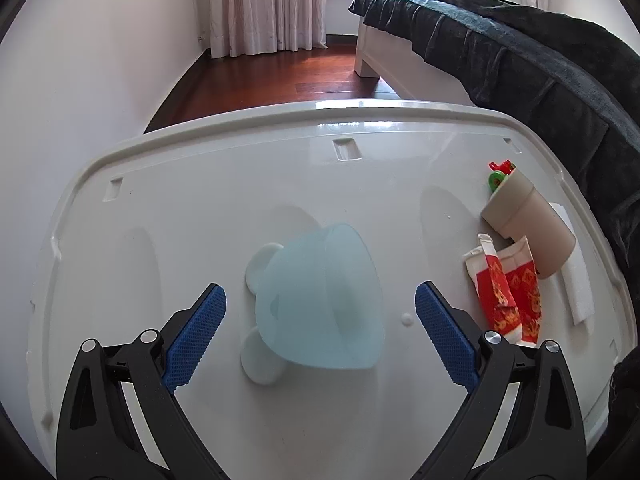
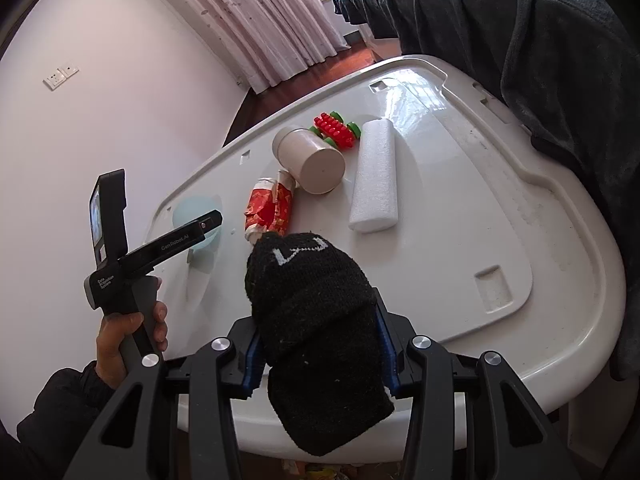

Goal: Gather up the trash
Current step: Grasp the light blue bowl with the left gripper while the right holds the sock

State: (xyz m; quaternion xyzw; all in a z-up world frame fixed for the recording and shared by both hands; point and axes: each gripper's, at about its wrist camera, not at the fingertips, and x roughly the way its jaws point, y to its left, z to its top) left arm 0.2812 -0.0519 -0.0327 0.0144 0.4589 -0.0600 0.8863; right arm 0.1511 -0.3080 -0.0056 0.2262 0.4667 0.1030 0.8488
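My left gripper (image 1: 320, 316) is open, its blue pads on either side of a pale blue plastic bin (image 1: 320, 296) lying on its side on the white table (image 1: 200, 184). My right gripper (image 2: 318, 344) is shut on a black knitted sock (image 2: 312, 312) and holds it above the table's near edge (image 2: 520, 360). A crumpled red and white wrapper (image 1: 506, 288) lies right of the bin; it also shows in the right wrist view (image 2: 270, 208). The left gripper's body (image 2: 160, 244) hovers over the bin (image 2: 200, 216) there.
A beige cup (image 2: 310, 158) lies on its side beside the wrapper. A red and green toy (image 2: 336, 130) and a white foam roll (image 2: 376, 176) lie behind it. A bed with a dark blanket (image 1: 540, 60) stands to the right, a wall (image 1: 80, 80) to the left.
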